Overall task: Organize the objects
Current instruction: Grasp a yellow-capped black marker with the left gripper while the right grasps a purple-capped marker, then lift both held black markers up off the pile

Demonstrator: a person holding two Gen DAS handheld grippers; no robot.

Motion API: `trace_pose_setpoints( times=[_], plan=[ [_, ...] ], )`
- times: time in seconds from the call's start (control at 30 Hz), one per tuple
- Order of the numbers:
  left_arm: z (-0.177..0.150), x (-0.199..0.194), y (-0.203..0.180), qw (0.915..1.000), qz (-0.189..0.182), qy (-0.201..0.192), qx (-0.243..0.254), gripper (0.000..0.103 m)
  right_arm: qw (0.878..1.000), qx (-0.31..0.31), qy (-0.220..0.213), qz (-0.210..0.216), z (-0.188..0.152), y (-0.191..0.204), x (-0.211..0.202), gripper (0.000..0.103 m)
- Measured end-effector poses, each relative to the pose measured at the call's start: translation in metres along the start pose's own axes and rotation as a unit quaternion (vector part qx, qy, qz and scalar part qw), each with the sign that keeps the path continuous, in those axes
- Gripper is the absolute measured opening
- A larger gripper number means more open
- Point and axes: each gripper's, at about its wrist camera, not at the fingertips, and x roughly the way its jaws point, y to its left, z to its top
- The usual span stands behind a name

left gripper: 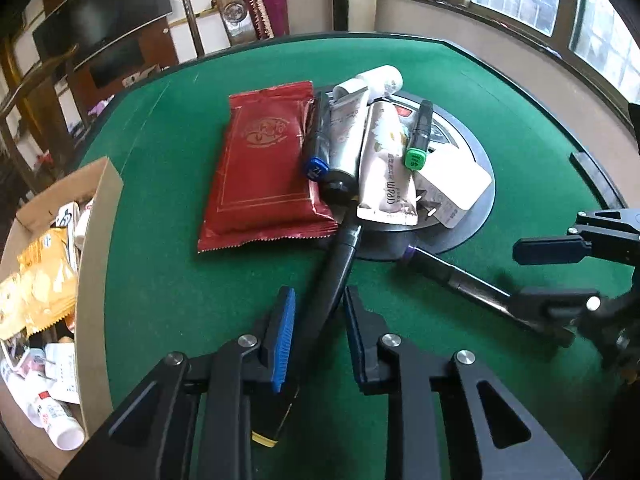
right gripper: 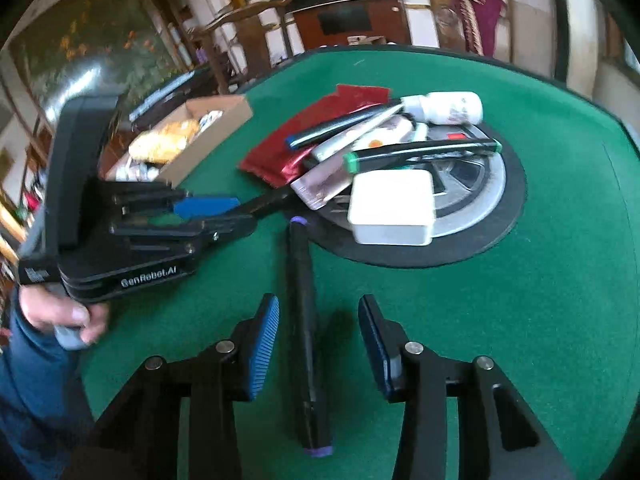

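Observation:
A black marker with a yellow cap (left gripper: 334, 276) runs between the fingers of my left gripper (left gripper: 319, 294), which is shut on it. From the right wrist view, the left gripper (right gripper: 244, 212) shows side-on with the marker sticking out of it. A black marker with purple ends (right gripper: 306, 320) lies flat on the green felt between the pads of my right gripper (right gripper: 319, 302). That gripper is open, with a gap on both sides. In the left wrist view the right gripper (left gripper: 524, 274) straddles the same purple marker (left gripper: 452, 276).
A pile sits by the round black disc (right gripper: 500, 216): a red packet (left gripper: 264, 168), a blue-capped marker (left gripper: 316, 144), two tubes (left gripper: 386, 168), a green-capped marker (left gripper: 418, 140), a white bottle (left gripper: 380, 78) and a white box (right gripper: 390, 206). A cardboard box (left gripper: 100, 240) holds packets at the left. A hand (right gripper: 68, 316) grips the left tool.

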Motion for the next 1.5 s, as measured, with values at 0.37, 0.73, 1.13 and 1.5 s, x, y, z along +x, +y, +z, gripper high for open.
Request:
trace_pose_setpoints(
  times=[0.37, 0.73, 1.13, 1.5],
  plan=[
    [-0.005, -0.003, -0.005, 0.9993, -0.009, -0.004, 0.036, 0.015, 0.995, -0.032, -0.004, -0.095, -0.001, 0.014, 0.013, 0.017],
    [-0.003, -0.014, 0.003, 0.9993, -0.027, -0.025, 0.007, 0.014, 0.996, -0.011, -0.049, -0.068, 0.002, 0.021, -0.007, 0.016],
    [-0.008, -0.004, -0.008, 0.9994, -0.004, -0.010, 0.033, 0.014, 0.995, -0.010, -0.019, -0.094, 0.002, 0.021, 0.017, 0.017],
    [-0.009, -0.004, -0.014, 0.9985, 0.009, -0.020, 0.051, 0.015, 0.988, -0.050, -0.015, -0.144, -0.001, 0.034, 0.021, 0.018]
  ],
)
